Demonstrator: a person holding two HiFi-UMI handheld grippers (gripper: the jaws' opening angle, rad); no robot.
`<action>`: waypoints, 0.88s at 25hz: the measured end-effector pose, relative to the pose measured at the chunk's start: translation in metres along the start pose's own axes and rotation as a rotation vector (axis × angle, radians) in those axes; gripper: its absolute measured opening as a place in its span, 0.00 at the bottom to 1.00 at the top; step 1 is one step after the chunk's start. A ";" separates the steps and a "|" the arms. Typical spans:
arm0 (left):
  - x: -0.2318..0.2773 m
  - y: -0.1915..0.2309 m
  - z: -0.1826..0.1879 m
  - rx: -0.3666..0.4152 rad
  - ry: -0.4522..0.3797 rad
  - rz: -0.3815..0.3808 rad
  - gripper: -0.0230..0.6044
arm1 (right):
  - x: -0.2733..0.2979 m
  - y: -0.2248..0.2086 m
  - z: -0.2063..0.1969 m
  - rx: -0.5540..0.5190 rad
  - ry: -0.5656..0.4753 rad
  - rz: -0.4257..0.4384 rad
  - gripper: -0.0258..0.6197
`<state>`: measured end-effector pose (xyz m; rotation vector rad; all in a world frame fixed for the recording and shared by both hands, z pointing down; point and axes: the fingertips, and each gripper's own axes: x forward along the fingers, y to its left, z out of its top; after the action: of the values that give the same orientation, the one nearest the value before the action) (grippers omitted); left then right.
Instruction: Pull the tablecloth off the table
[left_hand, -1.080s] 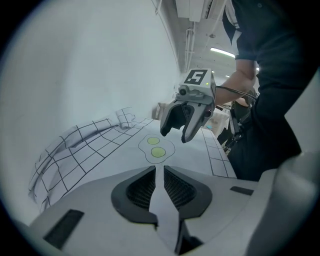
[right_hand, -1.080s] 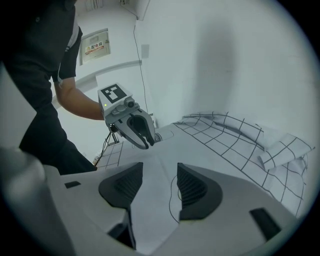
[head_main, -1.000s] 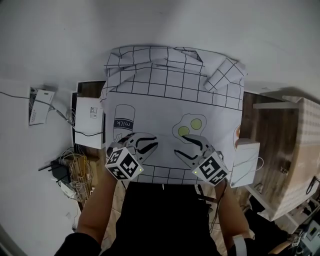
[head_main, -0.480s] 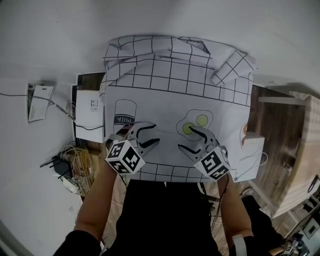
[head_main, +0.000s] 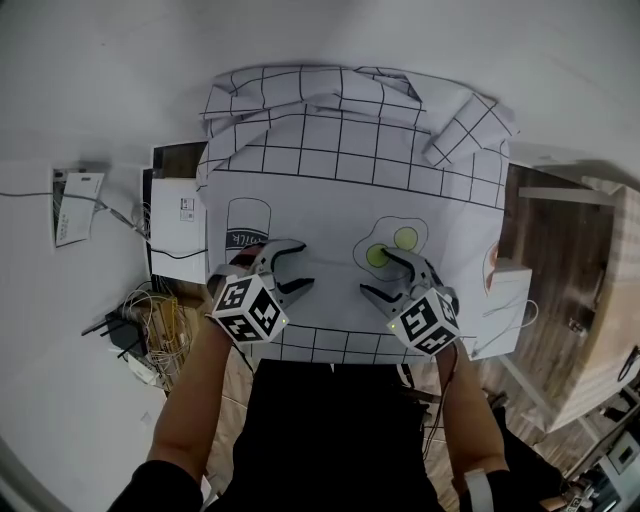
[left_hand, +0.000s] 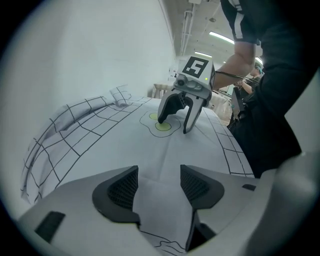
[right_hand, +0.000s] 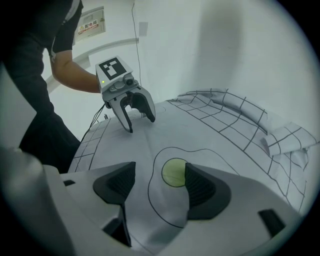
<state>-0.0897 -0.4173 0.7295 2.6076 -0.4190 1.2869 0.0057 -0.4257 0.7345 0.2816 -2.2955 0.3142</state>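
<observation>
A white tablecloth (head_main: 340, 190) with a black grid border, a milk carton drawing (head_main: 243, 236) and a fried egg drawing (head_main: 392, 245) covers the table; its far edge is bunched in folds. My left gripper (head_main: 303, 264) stands open over the near part of the cloth, beside the milk carton drawing. My right gripper (head_main: 375, 272) stands open at the egg drawing. Both pairs of jaws have just been opening, and only flat cloth (left_hand: 100, 135) lies under them. In the left gripper view my left gripper (left_hand: 159, 182) straddles a slight crease. In the right gripper view my right gripper (right_hand: 159, 182) straddles the yolk (right_hand: 175, 172).
Bare wooden tabletop (head_main: 545, 250) shows to the right of the cloth. White boxes sit at the left edge (head_main: 180, 235) and the right edge (head_main: 505, 300). Tangled cables (head_main: 150, 335) lie on the floor at the left. A checked piece of furniture (head_main: 620, 300) stands at far right.
Both grippers' jaws have spread wider. Both grippers have come down closer to the cloth, near the egg and milk drawings.
</observation>
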 end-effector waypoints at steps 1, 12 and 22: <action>0.002 -0.001 -0.002 0.002 0.011 -0.006 0.45 | 0.001 0.000 -0.001 -0.006 0.004 -0.004 0.50; 0.004 0.001 -0.007 0.007 -0.009 -0.011 0.45 | 0.002 -0.007 -0.002 -0.047 0.009 -0.049 0.50; 0.004 0.003 -0.005 -0.010 -0.007 -0.003 0.40 | 0.001 -0.007 -0.002 -0.038 0.023 -0.057 0.45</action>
<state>-0.0920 -0.4189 0.7359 2.6049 -0.4217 1.2716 0.0080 -0.4315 0.7373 0.3218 -2.2635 0.2441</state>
